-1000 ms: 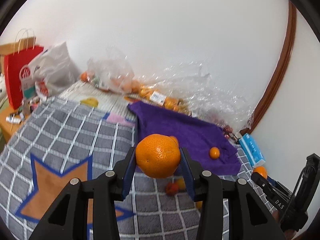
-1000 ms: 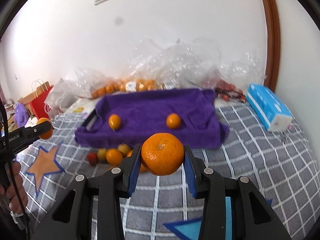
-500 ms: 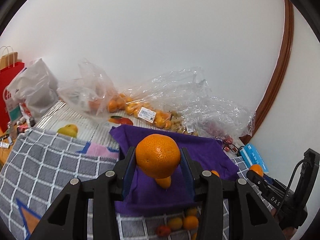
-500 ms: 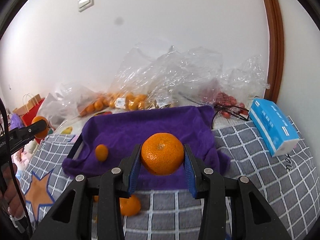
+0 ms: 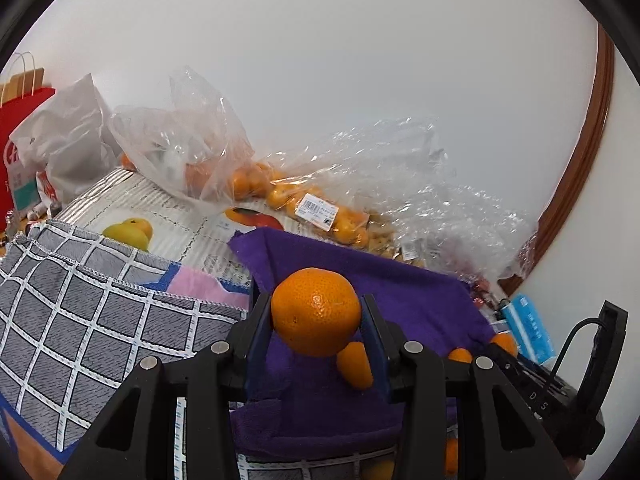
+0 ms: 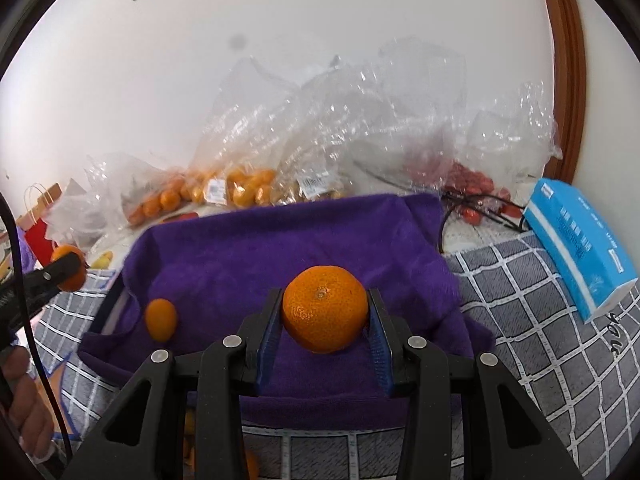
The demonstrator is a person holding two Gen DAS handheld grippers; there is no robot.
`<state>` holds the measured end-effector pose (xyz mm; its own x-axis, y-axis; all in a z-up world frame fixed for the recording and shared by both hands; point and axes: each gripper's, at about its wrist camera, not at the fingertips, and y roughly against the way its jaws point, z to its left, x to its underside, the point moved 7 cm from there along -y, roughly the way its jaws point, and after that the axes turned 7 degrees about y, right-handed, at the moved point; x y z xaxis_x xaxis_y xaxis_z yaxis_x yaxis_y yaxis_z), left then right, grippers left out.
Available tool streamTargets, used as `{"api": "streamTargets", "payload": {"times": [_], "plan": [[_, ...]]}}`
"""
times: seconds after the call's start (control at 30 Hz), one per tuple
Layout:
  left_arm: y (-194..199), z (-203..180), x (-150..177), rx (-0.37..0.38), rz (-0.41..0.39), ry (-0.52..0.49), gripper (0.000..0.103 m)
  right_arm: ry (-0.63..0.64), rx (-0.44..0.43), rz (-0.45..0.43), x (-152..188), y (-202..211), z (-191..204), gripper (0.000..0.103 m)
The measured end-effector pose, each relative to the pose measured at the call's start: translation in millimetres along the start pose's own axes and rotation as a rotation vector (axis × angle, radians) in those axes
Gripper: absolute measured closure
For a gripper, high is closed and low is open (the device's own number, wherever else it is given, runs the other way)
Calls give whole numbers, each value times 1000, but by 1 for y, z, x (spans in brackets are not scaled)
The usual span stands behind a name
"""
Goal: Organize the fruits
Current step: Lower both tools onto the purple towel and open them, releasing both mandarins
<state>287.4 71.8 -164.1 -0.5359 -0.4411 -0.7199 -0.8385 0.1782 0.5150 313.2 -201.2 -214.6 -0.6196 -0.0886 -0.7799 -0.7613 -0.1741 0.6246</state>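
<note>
My left gripper [image 5: 316, 320] is shut on an orange mandarin [image 5: 315, 310], held above the near left part of a purple towel [image 5: 400, 284] that lines a tray. A small oval kumquat [image 5: 356, 364] lies on the towel just below it. In the right wrist view my right gripper [image 6: 325, 312] is shut on another mandarin [image 6: 325, 307], over the towel's [image 6: 280, 248] near middle. One kumquat [image 6: 161, 319] rests on the towel's left side. The left gripper with its mandarin [image 6: 69, 268] shows at the far left.
Clear plastic bags of oranges [image 6: 240, 188] and red fruit [image 6: 472, 188] are heaped along the wall behind the tray. A blue tissue box [image 6: 576, 244] lies at the right on the grey checked cloth [image 6: 540, 320]. Loose fruit [image 5: 451, 456] sits in front of the tray. A red paper bag [image 5: 20, 136] stands far left.
Both grippers have moved forward and down toward the purple towel, each keeping its mandarin. The towel now fills the near ground in both views.
</note>
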Motion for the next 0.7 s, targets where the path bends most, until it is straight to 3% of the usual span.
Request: {"api": "streamTargets", "payload": {"times": [0.37, 0.7], "plan": [[-21, 4, 11, 16, 66, 11, 62, -24, 25, 43, 13, -18, -13, 63], [-25, -2, 20, 43, 103, -2, 62, -49, -7, 60, 20, -22, -14, 63]]}}
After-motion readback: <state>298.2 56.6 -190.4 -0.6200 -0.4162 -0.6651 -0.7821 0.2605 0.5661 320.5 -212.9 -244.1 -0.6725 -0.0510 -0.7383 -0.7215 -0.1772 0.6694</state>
